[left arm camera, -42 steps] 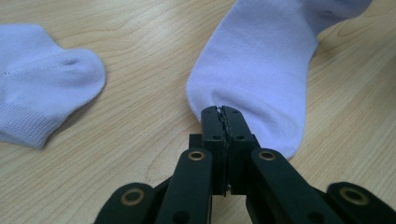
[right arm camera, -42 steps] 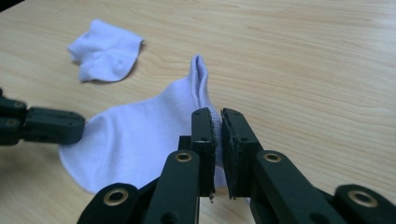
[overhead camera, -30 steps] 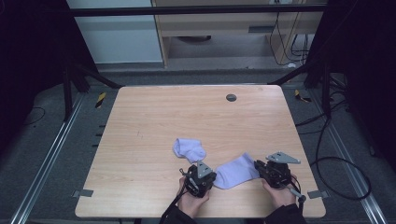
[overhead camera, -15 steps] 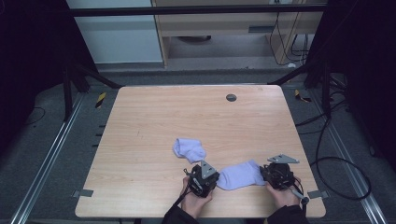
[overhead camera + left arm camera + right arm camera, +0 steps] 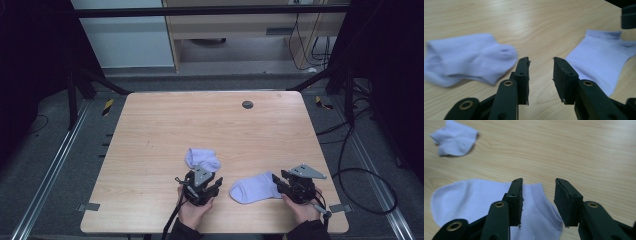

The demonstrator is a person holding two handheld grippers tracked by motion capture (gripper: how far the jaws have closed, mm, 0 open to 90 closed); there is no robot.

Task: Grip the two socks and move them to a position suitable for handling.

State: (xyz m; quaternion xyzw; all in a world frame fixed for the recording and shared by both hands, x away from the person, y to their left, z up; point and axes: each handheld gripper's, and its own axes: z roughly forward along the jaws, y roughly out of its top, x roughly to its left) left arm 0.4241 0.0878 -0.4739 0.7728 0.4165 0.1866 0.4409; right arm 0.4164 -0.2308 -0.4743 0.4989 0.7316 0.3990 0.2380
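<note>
Two white socks, one (image 5: 255, 188) flat, one (image 5: 202, 159) bunched, lie on the table (image 5: 150, 135); both tongs, left (image 5: 206, 187) and right (image 5: 281, 181), have just opened, empty.

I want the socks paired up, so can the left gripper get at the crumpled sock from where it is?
Probably yes. The left gripper, jaws just opened and empty, sits right beside the crumpled sock, with bare table between. The flat sock lies off to its other side.

Table (image 5: 150, 130) evenly lit, surroundings dark; gripper views soft, glare on wood.
</note>
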